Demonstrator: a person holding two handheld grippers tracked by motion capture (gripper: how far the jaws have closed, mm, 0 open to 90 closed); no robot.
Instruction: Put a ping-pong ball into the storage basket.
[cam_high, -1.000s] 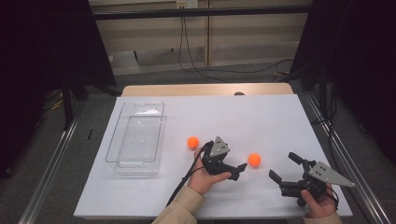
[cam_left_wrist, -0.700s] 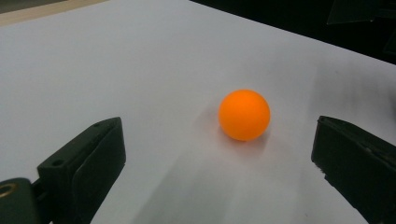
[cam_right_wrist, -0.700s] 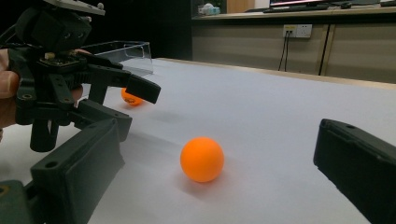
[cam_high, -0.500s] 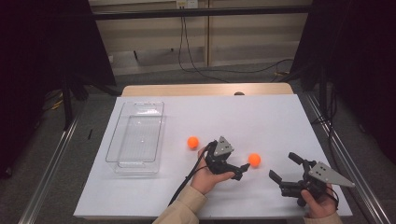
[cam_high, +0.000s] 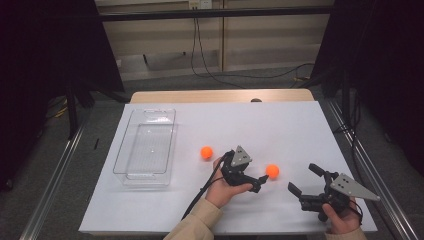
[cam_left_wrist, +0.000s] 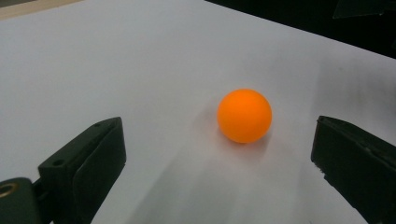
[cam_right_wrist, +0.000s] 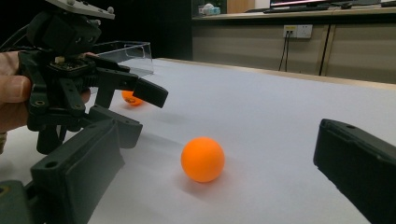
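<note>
At the left of the high view a clear plastic bin (cam_high: 145, 148) sits on the white surface (cam_high: 280, 125) with nothing visible inside it. Just right of it, near the middle of the frame, lies an orange ball (cam_high: 206, 152), free of either tool. Next comes the left gripper (cam_high: 261, 182), held low in the person's left hand (cam_high: 226, 188), its fingers (cam_left_wrist: 84, 163) spread wide with nothing between them yet. A second orange ball (cam_high: 272, 171) rests on the surface just past those fingers toward the right of the frame; in the left gripper view it sits a little ahead of the tips and nearer the right-hand finger than the left one, not touching either. A ball has no long axis, so the approach angle hardly matters; what counts is that it lies directly ahead of the gap, so closing the remaining space and then squeezing looks like the likely next step, with a risk of nudging it into a roll. Farthest right, at the lower right of the high view, the right gripper (cam_high: 304, 183) also stands wide open and empty, pointed toward the same ball but clearly farther from it.
</note>
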